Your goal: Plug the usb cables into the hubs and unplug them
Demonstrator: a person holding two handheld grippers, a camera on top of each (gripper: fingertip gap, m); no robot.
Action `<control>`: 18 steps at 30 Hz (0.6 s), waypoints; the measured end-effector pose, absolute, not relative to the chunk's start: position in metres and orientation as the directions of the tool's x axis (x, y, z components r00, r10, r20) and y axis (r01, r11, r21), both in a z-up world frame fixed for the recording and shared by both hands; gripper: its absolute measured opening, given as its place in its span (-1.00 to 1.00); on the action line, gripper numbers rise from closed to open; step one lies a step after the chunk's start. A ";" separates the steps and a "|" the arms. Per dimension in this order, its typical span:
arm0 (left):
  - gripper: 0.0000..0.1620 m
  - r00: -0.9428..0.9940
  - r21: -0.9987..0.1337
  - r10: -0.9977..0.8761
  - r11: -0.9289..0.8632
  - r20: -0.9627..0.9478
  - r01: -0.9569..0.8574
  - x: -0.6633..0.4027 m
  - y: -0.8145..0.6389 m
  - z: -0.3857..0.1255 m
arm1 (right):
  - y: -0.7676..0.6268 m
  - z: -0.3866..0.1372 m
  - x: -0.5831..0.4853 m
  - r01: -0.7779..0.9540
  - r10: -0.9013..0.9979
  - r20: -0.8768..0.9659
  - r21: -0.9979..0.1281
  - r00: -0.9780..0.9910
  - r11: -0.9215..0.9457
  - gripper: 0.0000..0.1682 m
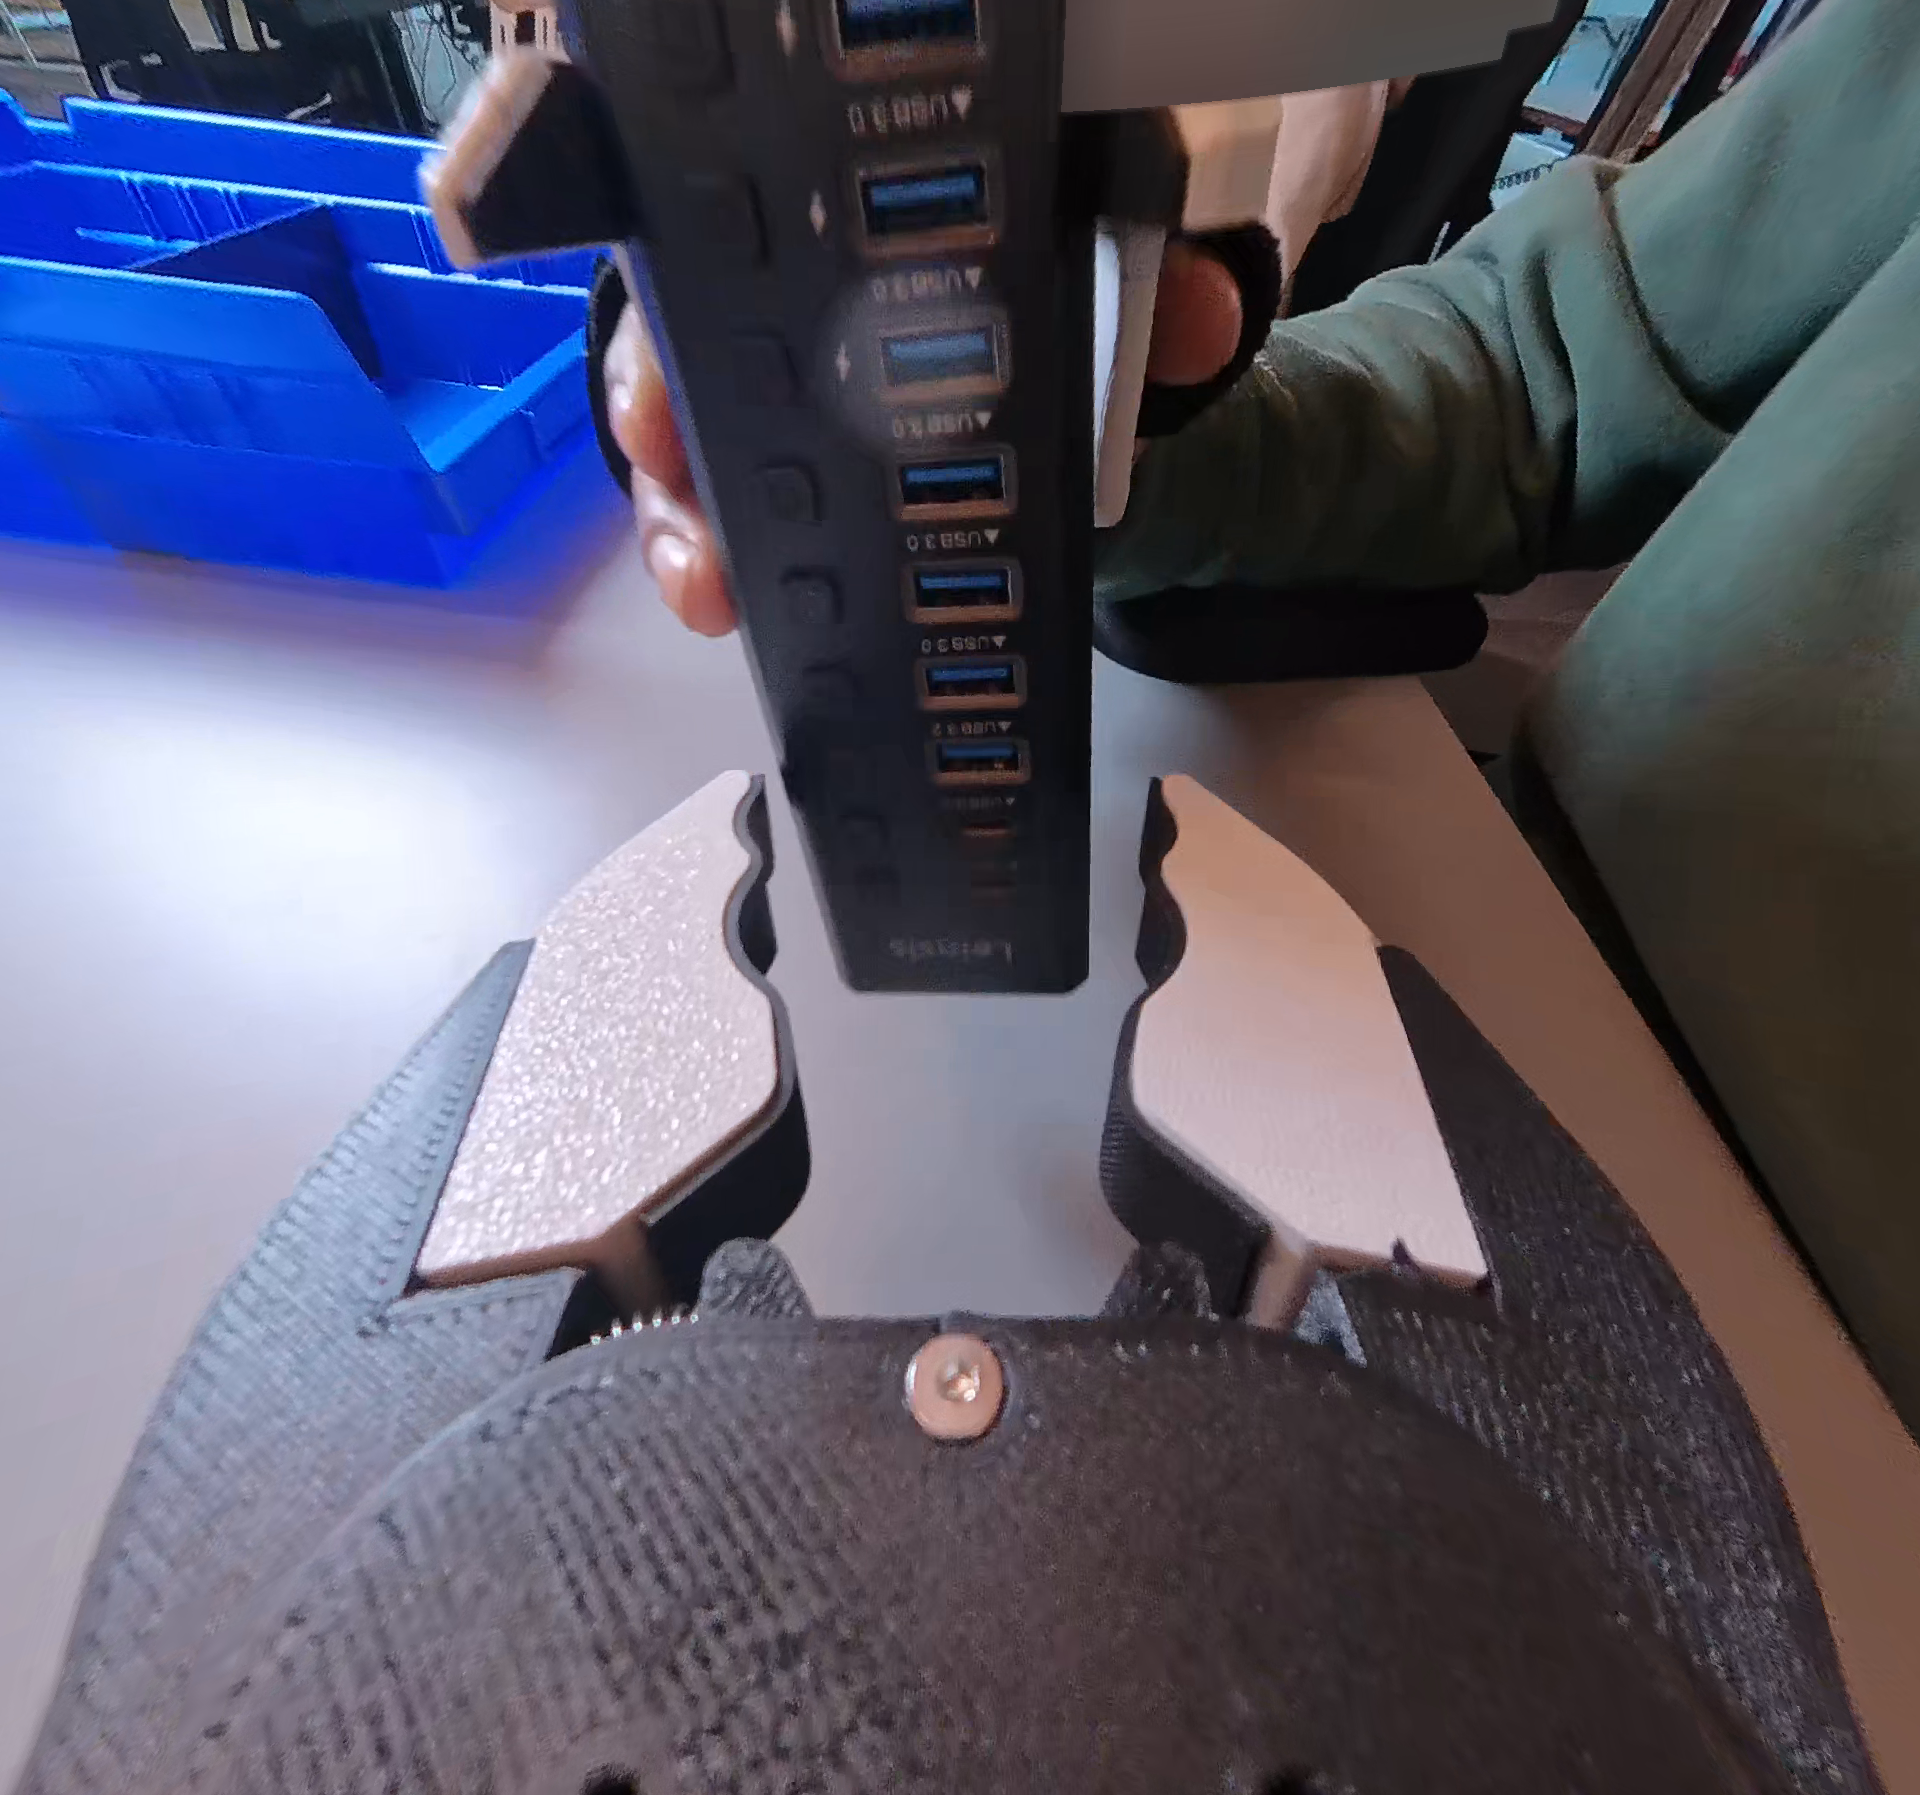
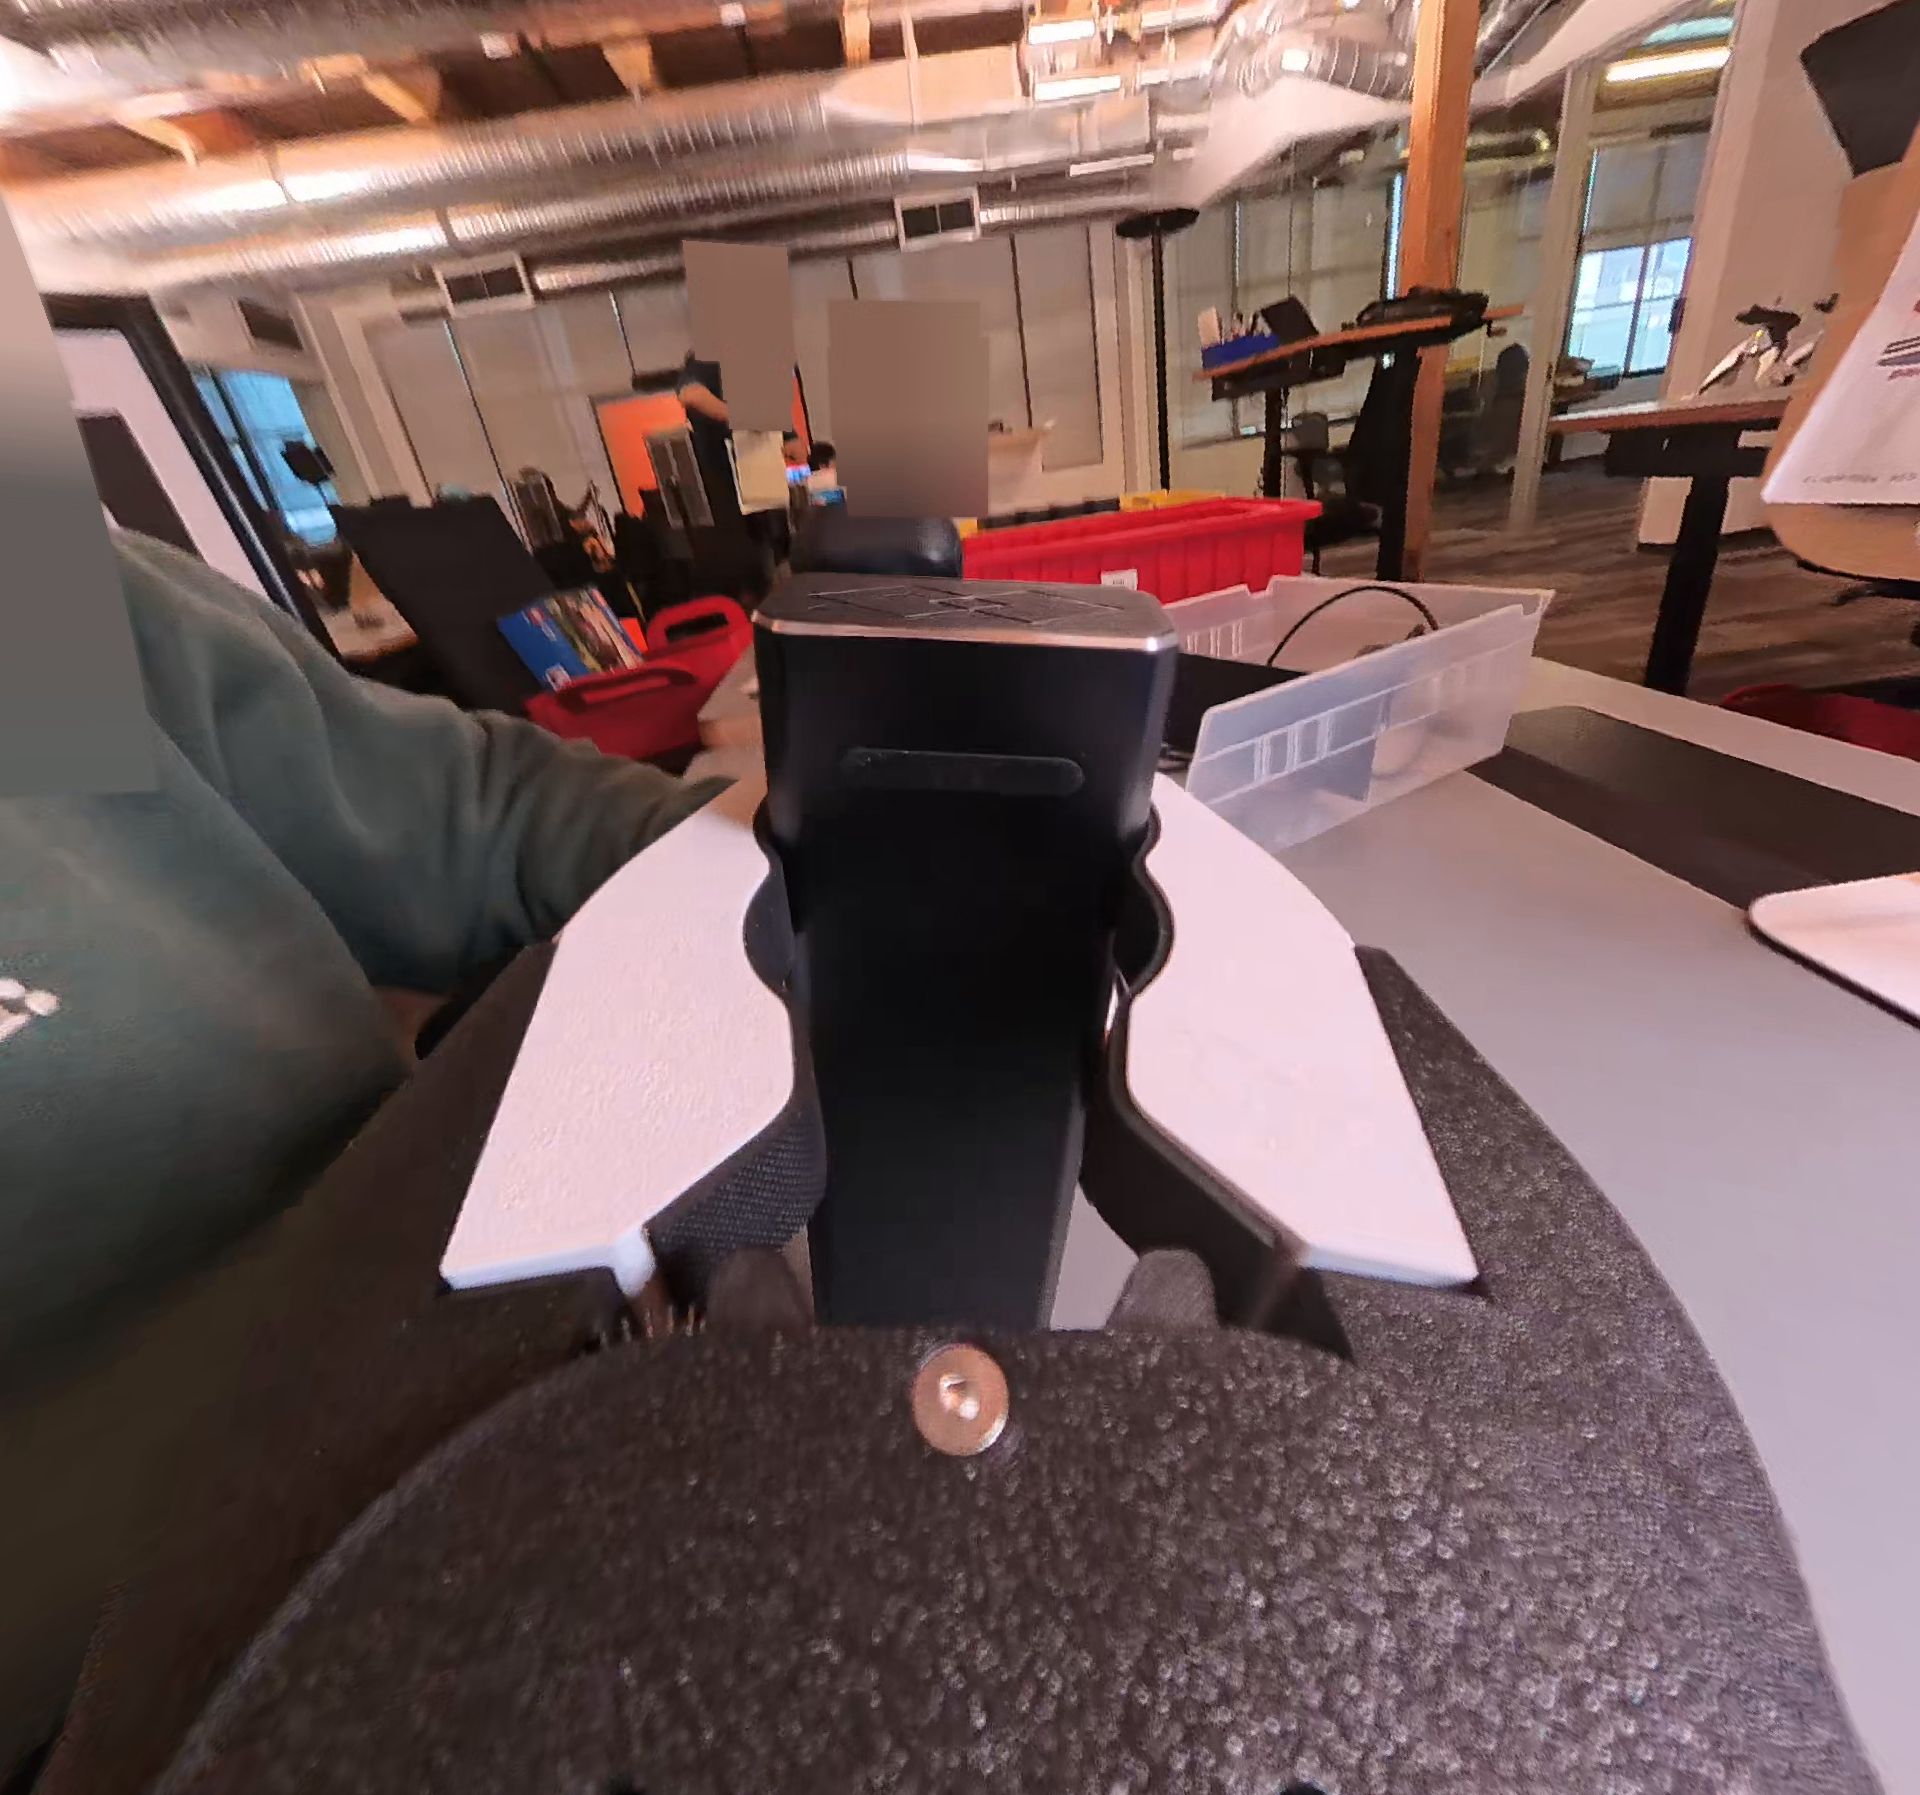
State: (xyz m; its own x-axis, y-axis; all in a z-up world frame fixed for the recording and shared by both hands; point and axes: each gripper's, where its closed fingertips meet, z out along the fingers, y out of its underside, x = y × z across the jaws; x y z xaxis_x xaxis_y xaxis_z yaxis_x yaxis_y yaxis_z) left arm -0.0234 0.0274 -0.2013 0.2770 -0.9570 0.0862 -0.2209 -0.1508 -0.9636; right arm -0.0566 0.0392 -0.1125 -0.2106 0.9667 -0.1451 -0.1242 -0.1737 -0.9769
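A long black USB hub (image 1: 935, 498) with a row of several blue ports hangs lengthwise in front of me, above the grey table (image 1: 312, 914). My left gripper (image 1: 956, 810) is open, and its fingertips stand on either side of the hub's near end with a gap on the right. My right gripper (image 2: 956, 810) is shut on the hub (image 2: 956, 914), which shows its plain black back in the right wrist view. The right gripper's finger (image 1: 509, 166) and the gloved hand (image 1: 1195, 322) holding it show behind the hub in the left wrist view. No cable is plugged into the ports I see.
A blue divided bin (image 1: 208, 343) stands at the left. A clear plastic bin (image 2: 1351, 737) with a black cable (image 2: 1351, 602) stands on the table, red bins (image 2: 1132, 540) behind it. A white pad (image 2: 1849, 935) lies at right. A green sleeve (image 1: 1558, 374) and the table's edge are at the right. Across from one pair of fingers to the other is roughly 9 cm.
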 end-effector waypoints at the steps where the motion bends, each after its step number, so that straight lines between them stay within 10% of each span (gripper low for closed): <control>1: -0.10 0.287 -0.962 -0.954 -0.158 0.090 -0.224 -0.018 0.029 -0.202 | 0.039 -0.110 -0.057 -0.139 0.964 -0.155 -0.972 -0.218 -0.188 -0.27; 18: -0.25 0.392 -0.869 -0.919 -0.227 0.043 -0.438 -0.042 0.037 -0.225 | 0.044 -0.160 -0.054 0.141 0.976 -0.031 -0.990 -0.214 -0.001 -0.24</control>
State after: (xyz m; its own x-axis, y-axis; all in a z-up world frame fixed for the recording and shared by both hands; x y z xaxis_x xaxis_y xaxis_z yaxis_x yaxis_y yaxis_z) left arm -0.0425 0.0370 -0.2250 0.3916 -0.9191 0.0430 -0.4385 -0.2275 -0.8695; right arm -0.0540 0.0441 -0.1599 -0.2145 0.9762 -0.0314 0.1409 -0.0009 -0.9900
